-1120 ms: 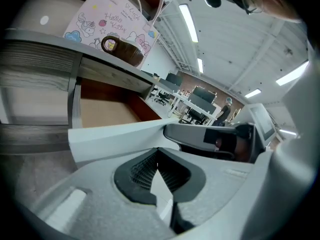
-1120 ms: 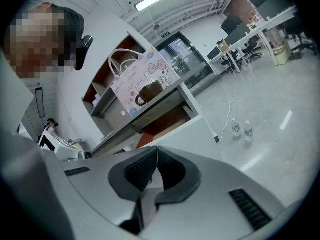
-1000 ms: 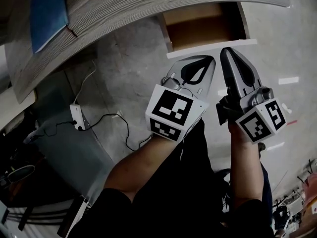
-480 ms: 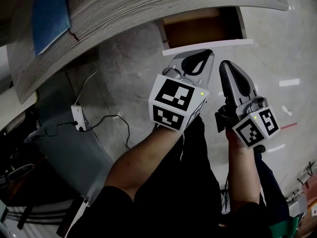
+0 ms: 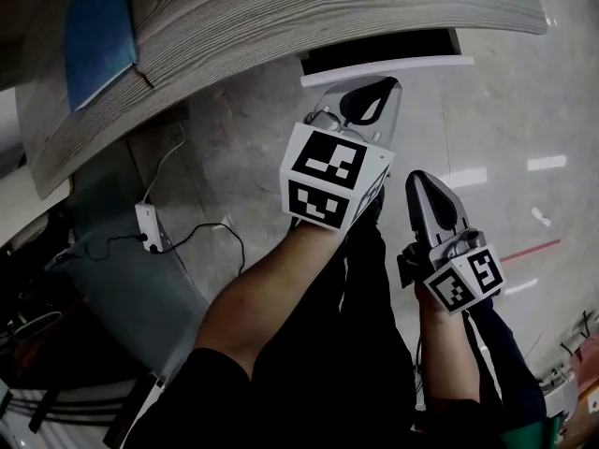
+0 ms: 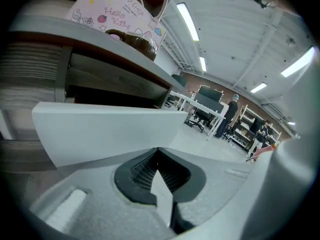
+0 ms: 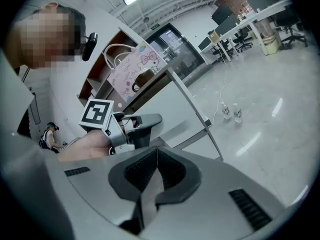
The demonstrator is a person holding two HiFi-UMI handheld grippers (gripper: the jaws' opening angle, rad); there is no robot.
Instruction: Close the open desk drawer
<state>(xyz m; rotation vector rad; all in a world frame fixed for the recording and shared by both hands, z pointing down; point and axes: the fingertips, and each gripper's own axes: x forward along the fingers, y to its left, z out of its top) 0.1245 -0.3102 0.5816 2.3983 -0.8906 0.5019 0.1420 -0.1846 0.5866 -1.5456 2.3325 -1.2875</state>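
In the head view the desk drawer's white front (image 5: 386,66) stands a narrow dark gap out from under the wood-grain desk top (image 5: 281,12). My left gripper (image 5: 387,84) is shut, with its tips against that front. The left gripper view shows the same white panel (image 6: 110,129) right beyond the shut jaws of the left gripper (image 6: 157,150). My right gripper (image 5: 418,178) is shut and empty, and hangs lower, well back from the drawer. In the right gripper view, beyond the right gripper's (image 7: 156,150) shut tips, the left gripper (image 7: 131,126) is at the desk.
A blue book (image 5: 98,31) lies on the desk at the left. A pink paper bag (image 6: 120,11) stands on top. A power strip with cable (image 5: 147,223) lies on the floor beside a grey cabinet (image 5: 140,279). Two bottles (image 7: 231,112) stand on the floor.
The drawer has slid most of the way in, with the left gripper moving forward against its front. The right gripper has drawn back towards the person's body.
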